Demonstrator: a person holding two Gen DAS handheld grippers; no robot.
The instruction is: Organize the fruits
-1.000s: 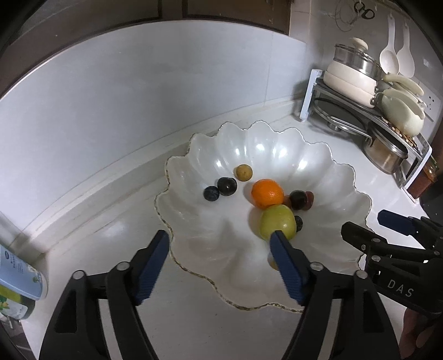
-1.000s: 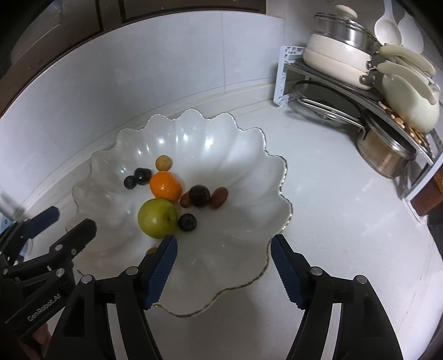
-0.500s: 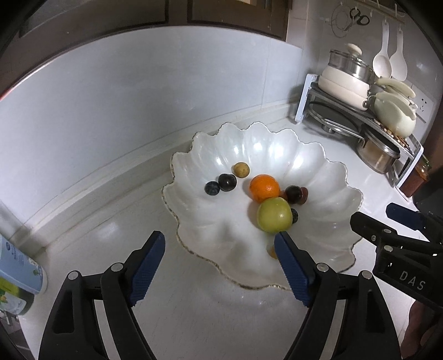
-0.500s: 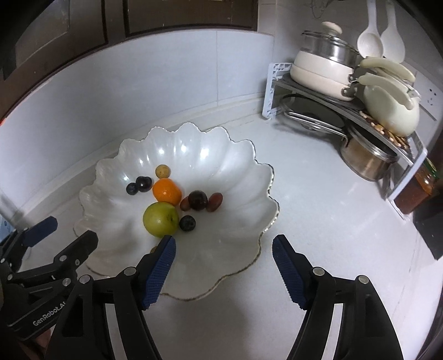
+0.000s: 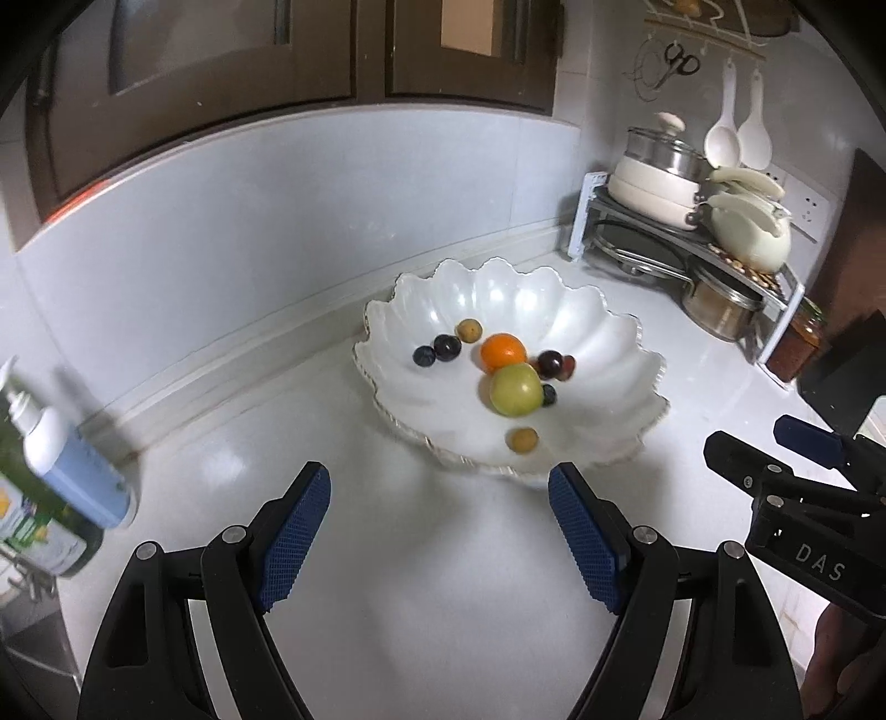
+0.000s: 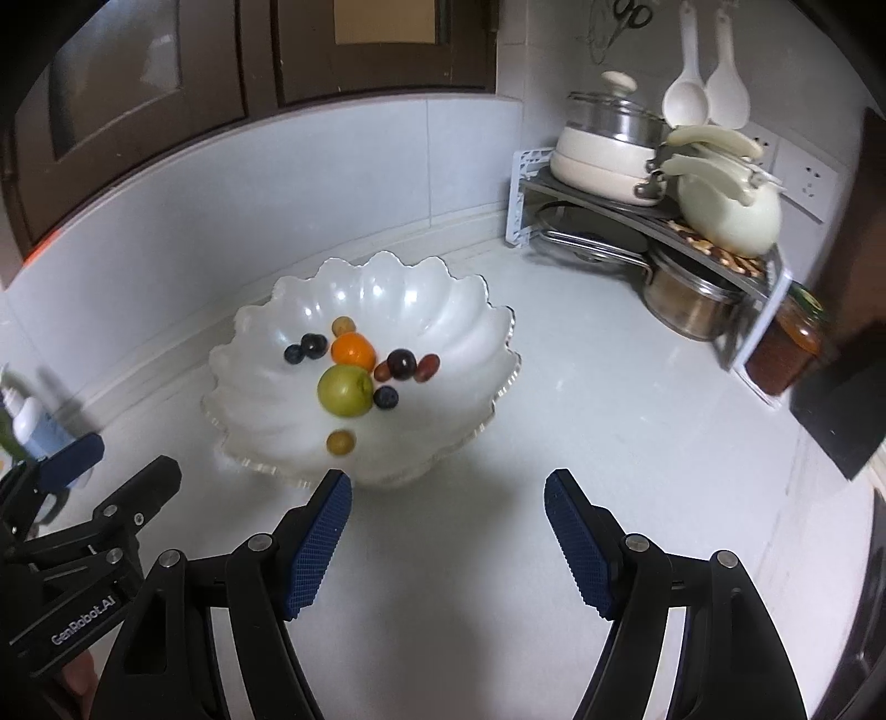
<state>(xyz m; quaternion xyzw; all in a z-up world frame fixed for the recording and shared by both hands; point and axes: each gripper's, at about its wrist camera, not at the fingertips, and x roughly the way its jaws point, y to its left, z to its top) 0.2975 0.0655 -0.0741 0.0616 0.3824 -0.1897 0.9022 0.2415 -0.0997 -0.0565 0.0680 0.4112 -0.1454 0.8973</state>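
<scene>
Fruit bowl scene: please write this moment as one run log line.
left gripper: open, empty | right gripper: open, empty | fruits: all in white bowl | green apple beside orange | counter: no loose fruit seen

A glossy white counter meets a pale tiled wall; dark wooden cabinets span the top, a wall socket at upper right.

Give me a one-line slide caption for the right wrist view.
Open right gripper above the countertop, facing a scalloped white bowl holding a green apple, an orange and small fruits.
</scene>
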